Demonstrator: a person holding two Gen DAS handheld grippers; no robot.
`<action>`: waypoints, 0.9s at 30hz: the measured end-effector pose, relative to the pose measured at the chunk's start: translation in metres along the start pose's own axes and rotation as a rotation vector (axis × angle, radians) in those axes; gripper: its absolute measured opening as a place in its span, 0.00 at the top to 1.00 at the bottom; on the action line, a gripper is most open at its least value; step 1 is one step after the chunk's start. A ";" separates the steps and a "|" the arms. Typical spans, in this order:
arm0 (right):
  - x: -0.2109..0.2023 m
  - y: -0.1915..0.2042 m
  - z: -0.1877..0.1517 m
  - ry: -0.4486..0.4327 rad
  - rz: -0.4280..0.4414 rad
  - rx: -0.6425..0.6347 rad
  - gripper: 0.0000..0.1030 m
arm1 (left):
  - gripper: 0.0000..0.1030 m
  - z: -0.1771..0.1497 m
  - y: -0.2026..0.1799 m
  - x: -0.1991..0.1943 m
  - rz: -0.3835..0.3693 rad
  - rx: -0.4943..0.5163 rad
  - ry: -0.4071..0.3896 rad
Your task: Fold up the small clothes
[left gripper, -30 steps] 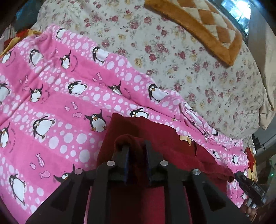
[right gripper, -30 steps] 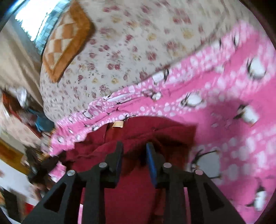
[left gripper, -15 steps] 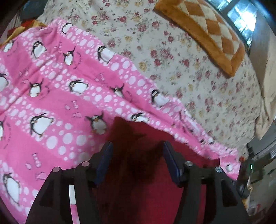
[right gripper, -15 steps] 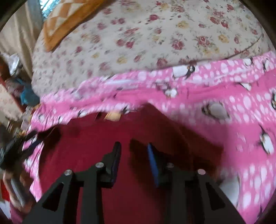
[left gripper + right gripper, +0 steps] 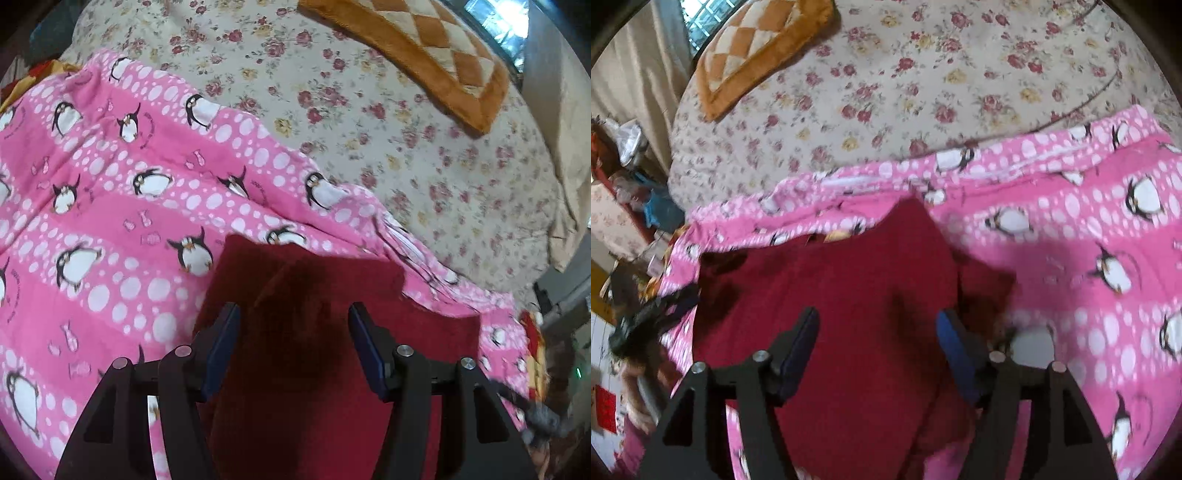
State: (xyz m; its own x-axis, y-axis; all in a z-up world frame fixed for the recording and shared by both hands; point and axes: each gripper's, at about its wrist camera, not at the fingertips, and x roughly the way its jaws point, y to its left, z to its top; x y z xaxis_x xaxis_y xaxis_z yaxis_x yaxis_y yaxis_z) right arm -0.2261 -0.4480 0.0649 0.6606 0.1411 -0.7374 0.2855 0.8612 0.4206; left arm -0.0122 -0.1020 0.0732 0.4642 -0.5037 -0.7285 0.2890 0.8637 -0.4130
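Left wrist view: the left gripper (image 5: 291, 325) hangs over the red garment (image 5: 314, 288), which lies on the pink penguin blanket (image 5: 110, 221) spread across the bed (image 5: 369, 110). Its fingers (image 5: 221, 332) are spread, with nothing pinched between them; the cloth sits below them, apparently flat. The garment's far edge runs fairly straight, and a diagonal crease shows near the middle, so a fold seems to have been laid down here. An orange checked cushion (image 5: 424, 48) rests farther up the bed.

Right wrist view: the right gripper (image 5: 877, 321) is above the same red garment (image 5: 831, 288). Its fingers (image 5: 798, 332) have just been opening and now stand apart; nothing is gripped, the cloth lying loose beneath. The garment's far corner comes to a point near the blanket (image 5: 1089, 240) edge, and a small tag shows at the rim. The frame is somewhat blurred.

Judging from both views, one fold looks finished and released. The garment still reads as a broad patch, so further folding and tidying probably remain.
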 end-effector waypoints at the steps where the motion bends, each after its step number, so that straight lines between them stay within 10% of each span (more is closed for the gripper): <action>1: 0.001 0.002 -0.002 0.005 -0.006 -0.011 0.33 | 0.62 0.005 0.002 0.006 0.021 -0.011 -0.004; 10: 0.055 -0.006 0.035 -0.028 -0.066 0.017 0.51 | 0.62 0.020 0.051 0.066 0.129 -0.144 0.141; 15: 0.093 -0.025 0.044 0.005 -0.133 0.069 0.57 | 0.62 0.012 0.036 0.066 0.188 -0.026 0.121; 27: -0.031 -0.007 -0.048 0.008 0.002 0.001 0.40 | 0.62 -0.023 0.034 -0.036 -0.005 0.020 0.099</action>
State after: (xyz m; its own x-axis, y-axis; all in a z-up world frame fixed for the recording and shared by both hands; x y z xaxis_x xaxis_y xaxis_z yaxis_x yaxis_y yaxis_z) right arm -0.2819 -0.4351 0.0592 0.6556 0.1463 -0.7408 0.2852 0.8605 0.4222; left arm -0.0384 -0.0540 0.0726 0.3784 -0.5029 -0.7771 0.3084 0.8601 -0.4064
